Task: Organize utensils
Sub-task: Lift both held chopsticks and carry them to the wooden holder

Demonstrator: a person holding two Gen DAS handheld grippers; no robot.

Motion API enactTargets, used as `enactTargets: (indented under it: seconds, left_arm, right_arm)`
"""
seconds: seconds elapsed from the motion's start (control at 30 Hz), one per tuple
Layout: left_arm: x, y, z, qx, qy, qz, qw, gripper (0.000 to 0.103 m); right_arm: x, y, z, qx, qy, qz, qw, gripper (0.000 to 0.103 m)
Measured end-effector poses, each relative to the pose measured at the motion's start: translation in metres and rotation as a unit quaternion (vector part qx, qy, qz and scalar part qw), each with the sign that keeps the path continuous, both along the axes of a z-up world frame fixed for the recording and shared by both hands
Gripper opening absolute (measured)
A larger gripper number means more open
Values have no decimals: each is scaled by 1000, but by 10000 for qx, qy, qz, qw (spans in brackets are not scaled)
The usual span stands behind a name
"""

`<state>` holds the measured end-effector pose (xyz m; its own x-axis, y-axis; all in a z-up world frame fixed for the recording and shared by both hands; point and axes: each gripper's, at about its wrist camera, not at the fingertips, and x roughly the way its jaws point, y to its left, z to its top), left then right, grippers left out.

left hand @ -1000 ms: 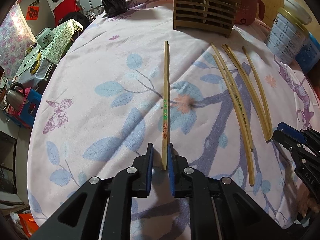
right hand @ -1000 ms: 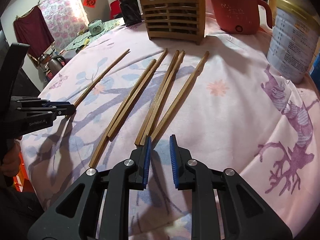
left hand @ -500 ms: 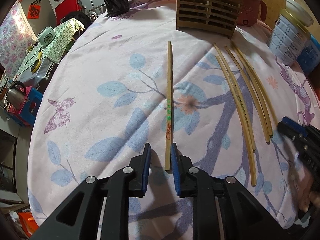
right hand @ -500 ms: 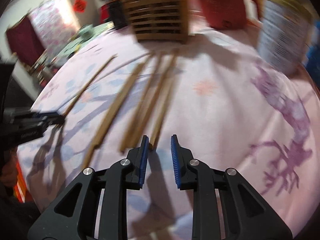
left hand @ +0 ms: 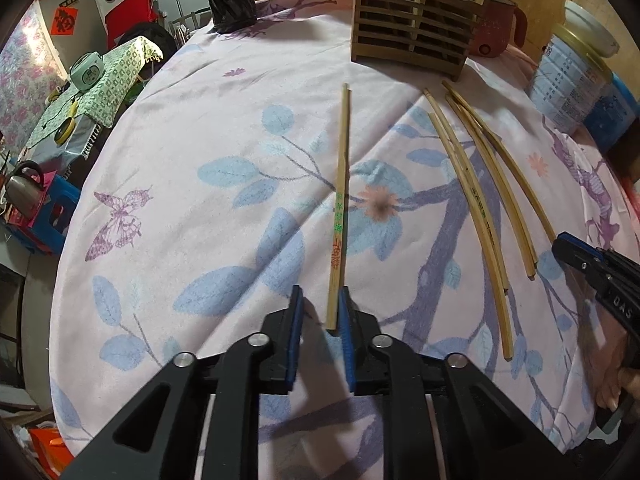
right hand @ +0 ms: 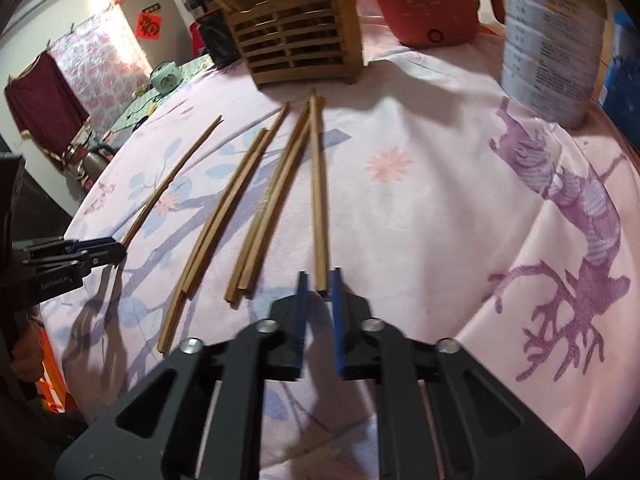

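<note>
Chopsticks: wooden, lying flat on the pink floral tablecloth [left hand: 208, 152] in front of the slatted wooden holder [right hand: 298, 48].
Change, right: the rightmost chopstick [right hand: 319, 200] has swung away from its pair since a second ago; its near end now sits between the right gripper [right hand: 319, 284] fingers, jaws apart, not clamped.
Change, left: the left gripper [left hand: 320, 304] stays at the printed chopstick pair [left hand: 340, 208], but its jaws have spread wider; the near end touches the right finger.
Count, chopsticks: seven, as far as the right view shows. One pair at the left, two beside them, two more [right hand: 276, 200], one alone.
Count, holder: one.
Count, others: one red pot [right hand: 428, 4], one tin [right hand: 552, 40].
</note>
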<state>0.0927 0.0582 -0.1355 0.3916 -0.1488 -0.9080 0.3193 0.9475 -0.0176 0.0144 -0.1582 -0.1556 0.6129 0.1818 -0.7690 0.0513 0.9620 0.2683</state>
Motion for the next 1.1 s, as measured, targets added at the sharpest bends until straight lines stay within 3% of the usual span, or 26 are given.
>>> enactTargets:
  seconds: [0.03,0.17,0.27,0.6,0.77,1.1]
  left_arm:
    - [0,2,0,-48,6,4,10000,7]
    - [-1,5,6,-124,-27,42,9999,6]
    - [-3,8,26,-176,-219,22,9996,5]
    - [2,5,142,-416,-1362,-136,9897,5]
    - [8,-6,171,-642,-1459,-281,9868,5]
    - [7,-33,198,-979,-1360,-709,9833,5]
  right_arm:
    - [-1,0,0,-6,-2,16,10000,6]
    - [-3,3,6,-242,-13,37,9997,6]
    - [-10,-6,28,-318,-302,-118,9990,6]
    - [-21,-34,137,-369,-1624,-524,9846,6]
    - [-27,-32,170,-361,-1981,-469,9784,6]
    - [-39,-28,194,-324,-2170,-393,9749,6]
